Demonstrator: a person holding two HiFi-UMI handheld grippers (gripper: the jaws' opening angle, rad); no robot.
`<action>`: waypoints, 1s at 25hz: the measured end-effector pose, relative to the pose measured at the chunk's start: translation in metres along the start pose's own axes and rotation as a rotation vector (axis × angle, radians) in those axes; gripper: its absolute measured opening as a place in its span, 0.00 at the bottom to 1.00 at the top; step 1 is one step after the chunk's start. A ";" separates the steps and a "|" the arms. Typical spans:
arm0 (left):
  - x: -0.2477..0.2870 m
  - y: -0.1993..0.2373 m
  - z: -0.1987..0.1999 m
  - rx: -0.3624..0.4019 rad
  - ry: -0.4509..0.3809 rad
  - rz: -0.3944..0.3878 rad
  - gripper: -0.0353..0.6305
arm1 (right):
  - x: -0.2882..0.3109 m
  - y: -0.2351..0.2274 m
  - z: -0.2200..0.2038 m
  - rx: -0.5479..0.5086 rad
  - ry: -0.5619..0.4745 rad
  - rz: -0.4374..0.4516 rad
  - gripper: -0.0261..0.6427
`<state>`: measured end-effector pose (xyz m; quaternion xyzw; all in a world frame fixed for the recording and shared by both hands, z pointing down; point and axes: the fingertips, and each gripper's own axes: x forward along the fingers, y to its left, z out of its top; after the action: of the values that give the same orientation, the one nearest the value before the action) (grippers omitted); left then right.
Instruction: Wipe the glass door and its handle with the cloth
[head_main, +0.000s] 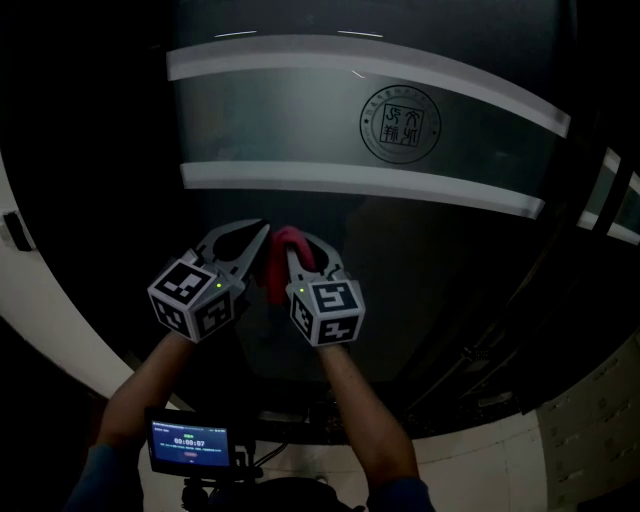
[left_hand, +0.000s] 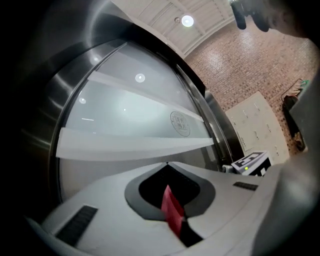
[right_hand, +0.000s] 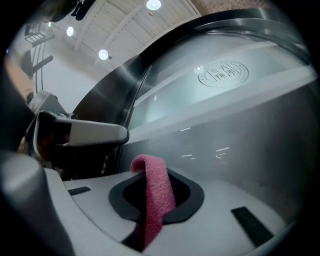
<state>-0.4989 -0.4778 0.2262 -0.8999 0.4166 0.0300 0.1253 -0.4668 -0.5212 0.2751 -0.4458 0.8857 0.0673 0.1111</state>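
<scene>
left gripper (head_main: 243, 248) and right gripper (head_main: 303, 262) each clamp the pink cloth (head_main: 281, 256) held between them, close to the lower glass door (head_main: 400, 230); pulling apart may slip the thin left-side pinch and drop it.

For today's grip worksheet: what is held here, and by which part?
The pink cloth, by both: the left gripper clamps one thin edge, the right gripper a bunched fold looping above its jaws.
</scene>
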 end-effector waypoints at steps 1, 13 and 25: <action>-0.001 -0.001 -0.010 -0.017 0.015 0.001 0.07 | -0.004 0.001 -0.016 0.009 0.027 -0.003 0.08; -0.004 -0.005 -0.046 -0.081 0.070 -0.005 0.07 | -0.017 0.013 -0.042 0.002 0.071 0.016 0.08; 0.018 -0.014 -0.004 -0.071 0.006 -0.028 0.07 | -0.013 -0.036 0.206 -0.212 -0.179 0.040 0.08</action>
<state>-0.4766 -0.4837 0.2303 -0.9097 0.4030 0.0403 0.0922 -0.4025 -0.4874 0.0783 -0.4296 0.8688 0.2022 0.1406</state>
